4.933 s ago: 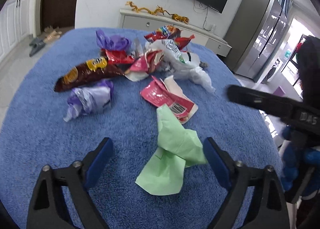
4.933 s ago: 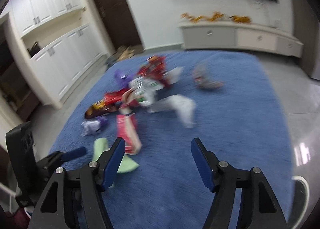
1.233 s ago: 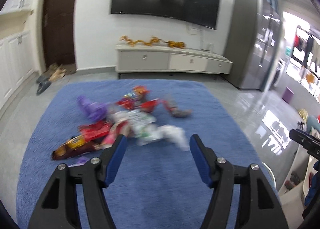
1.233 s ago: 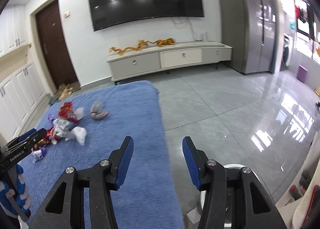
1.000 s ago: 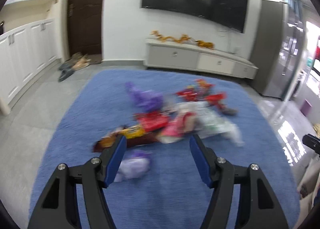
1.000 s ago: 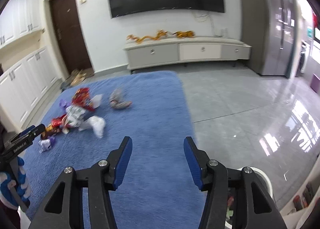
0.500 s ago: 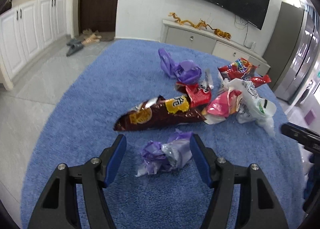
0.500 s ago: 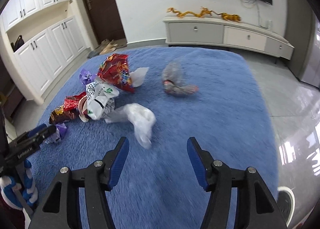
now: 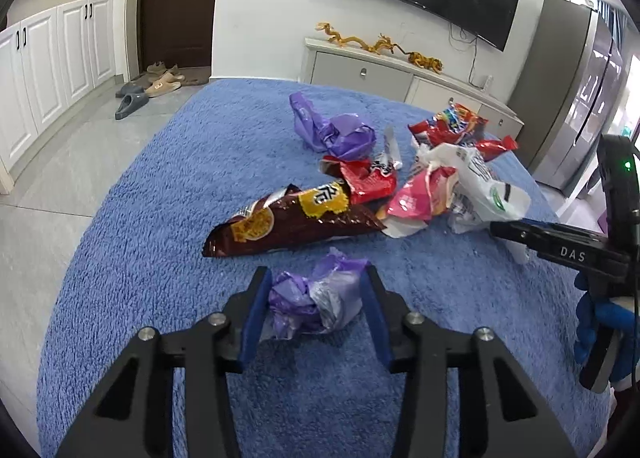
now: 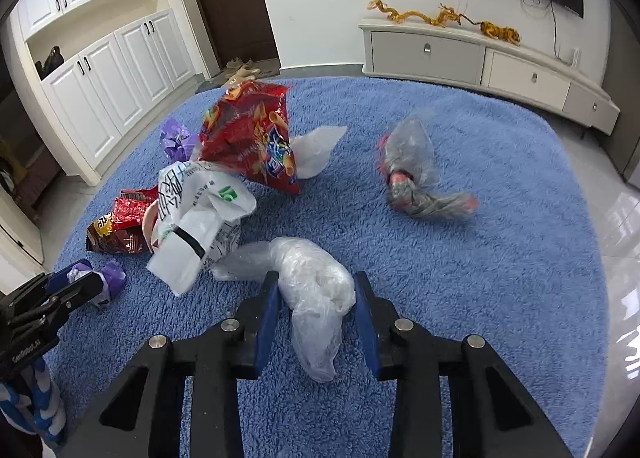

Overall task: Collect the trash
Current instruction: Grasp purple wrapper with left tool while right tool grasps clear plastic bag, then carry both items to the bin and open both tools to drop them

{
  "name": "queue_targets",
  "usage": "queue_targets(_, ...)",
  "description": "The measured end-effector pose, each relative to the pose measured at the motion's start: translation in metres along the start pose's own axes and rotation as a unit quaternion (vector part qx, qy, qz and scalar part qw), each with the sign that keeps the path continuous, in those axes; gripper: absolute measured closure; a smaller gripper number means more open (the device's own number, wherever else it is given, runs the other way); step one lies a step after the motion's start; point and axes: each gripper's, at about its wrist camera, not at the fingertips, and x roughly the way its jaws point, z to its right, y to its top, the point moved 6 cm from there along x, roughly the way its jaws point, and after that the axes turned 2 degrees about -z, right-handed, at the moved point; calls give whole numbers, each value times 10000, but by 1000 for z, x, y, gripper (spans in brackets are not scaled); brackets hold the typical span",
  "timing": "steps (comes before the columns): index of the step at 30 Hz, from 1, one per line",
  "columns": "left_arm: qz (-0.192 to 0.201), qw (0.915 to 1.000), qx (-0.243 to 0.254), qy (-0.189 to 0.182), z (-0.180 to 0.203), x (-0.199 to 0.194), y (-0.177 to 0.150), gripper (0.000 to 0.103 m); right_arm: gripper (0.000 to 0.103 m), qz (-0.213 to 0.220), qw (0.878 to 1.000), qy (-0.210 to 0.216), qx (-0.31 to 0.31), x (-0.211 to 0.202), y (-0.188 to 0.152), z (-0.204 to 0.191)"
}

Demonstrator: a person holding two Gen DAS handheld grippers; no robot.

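Now two grippers' jaws are closing on the rug (image 9: 160, 186): left gripper (image 9: 314, 304) squeezing one purple wrapper (image 9: 312, 300), right gripper (image 10: 316, 304) one clear bag (image 10: 316, 286).

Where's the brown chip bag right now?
In the left wrist view the brown chip bag lies on the blue rug, just beyond the crumpled purple wrapper between the left gripper's closing jaws, with a red wrapper overlapping its far end.

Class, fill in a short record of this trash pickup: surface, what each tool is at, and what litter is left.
surface: blue rug
left tool: closing around crumpled purple wrapper
right tool: closing around clear plastic bag
litter left: brown chip bag, red snack bag, white printed bag, purple bag, lone clear wrapper with red scraps
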Motion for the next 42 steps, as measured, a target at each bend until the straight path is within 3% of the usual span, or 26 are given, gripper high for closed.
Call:
queue_targets(4, 16, 10000, 75, 44, 8, -9, -4, 65, 71, 111, 9999, 43, 25, -16, -11, 2)
queue_targets(18, 187, 9972, 510, -515, 68, -42, -4, 69, 71, 698, 9964, -279, 385, -111, -63, 25)
queue_targets(27, 250, 9904, 998, -920, 132, -55, 1, 69, 71, 1017, 9885, -705, 864, -163, -102, 64)
queue_targets(34, 97, 9732, 1534, -1710, 228, -59, 4, 69, 71, 1175, 9724, -1316, 1527, -201, -150, 126)
queue_targets(42, -163, 9375, 2517, -2396, 378, -46, -14, 69, 71, 1159, 9330, -2141, 2649, -240, -228, 223)
